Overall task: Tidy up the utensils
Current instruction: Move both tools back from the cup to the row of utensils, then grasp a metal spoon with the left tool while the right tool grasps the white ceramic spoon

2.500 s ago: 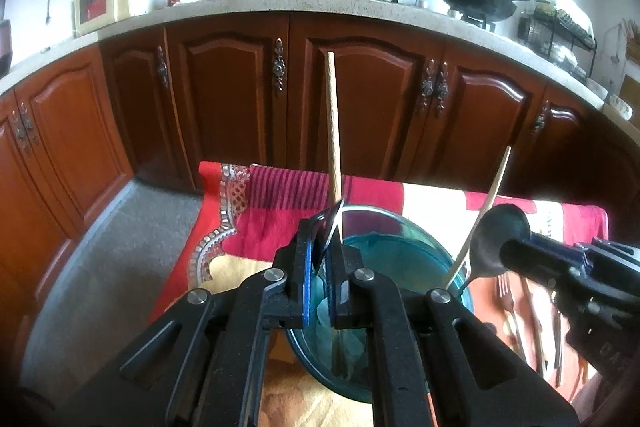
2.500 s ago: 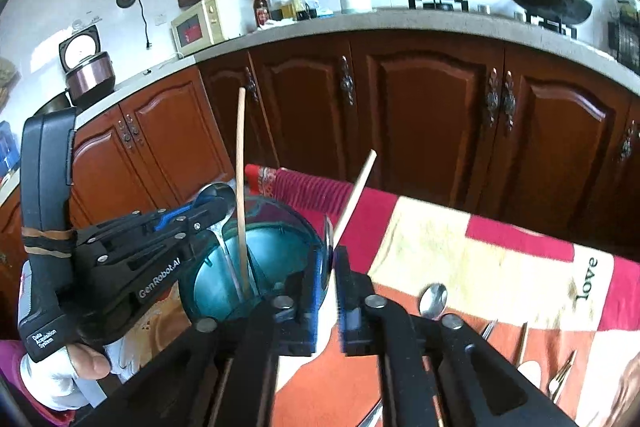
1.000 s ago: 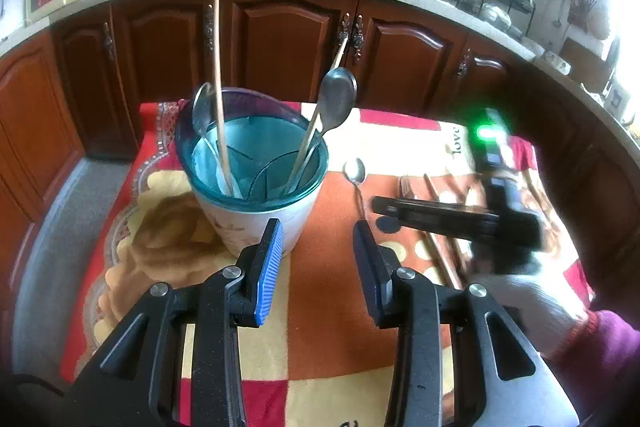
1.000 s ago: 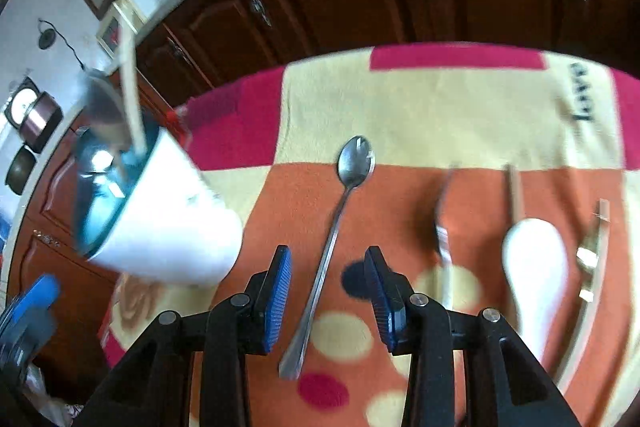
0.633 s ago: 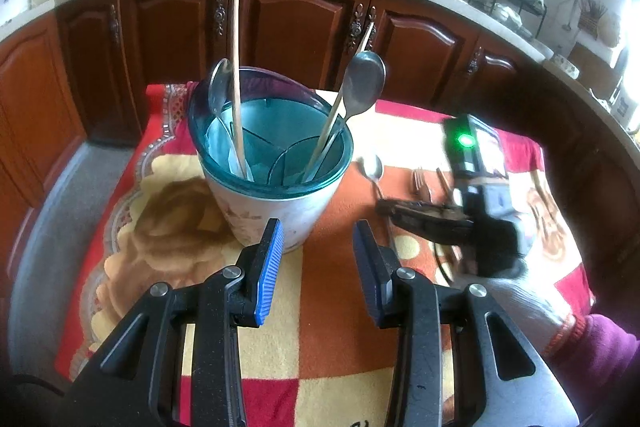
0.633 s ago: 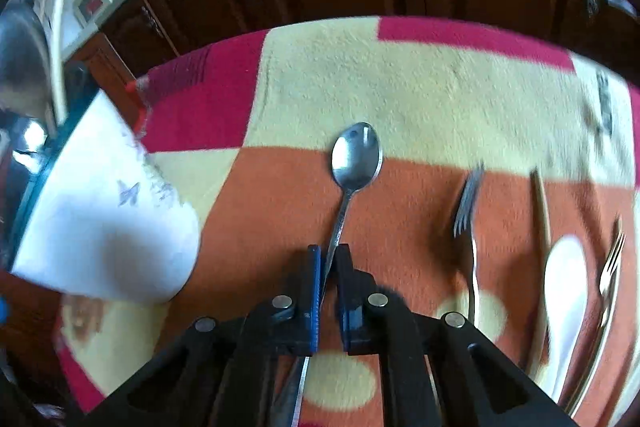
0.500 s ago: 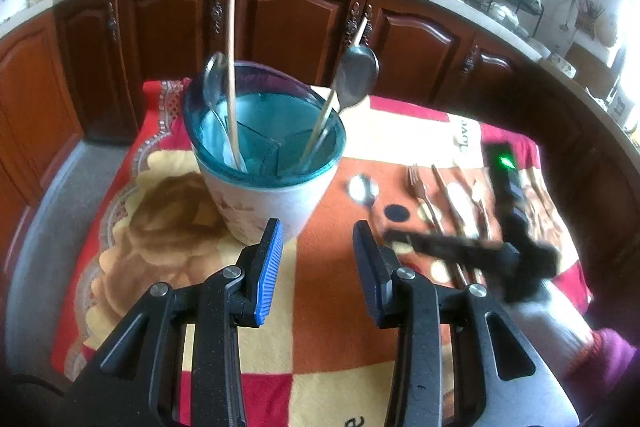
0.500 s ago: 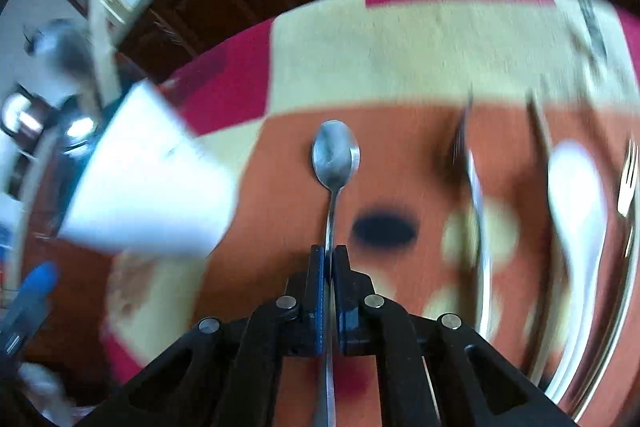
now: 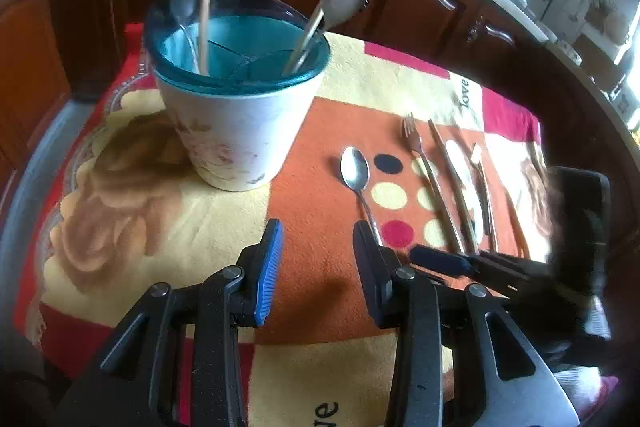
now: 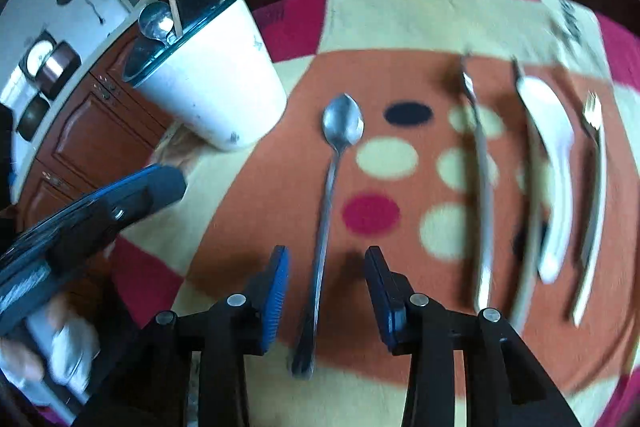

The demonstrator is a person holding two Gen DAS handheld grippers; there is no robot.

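Steel spoon lies btwn right gripper jaws, just reopened, not gripping; left gripper open, empty, nr cup.

A white utensil holder with a teal rim and faint floral print stands on a cloth of orange, cream and crimson blocks, dotted cream, red and navy. A silver spoon lies beside a white spoon. Dark reddish-brown cabinets stand behind.
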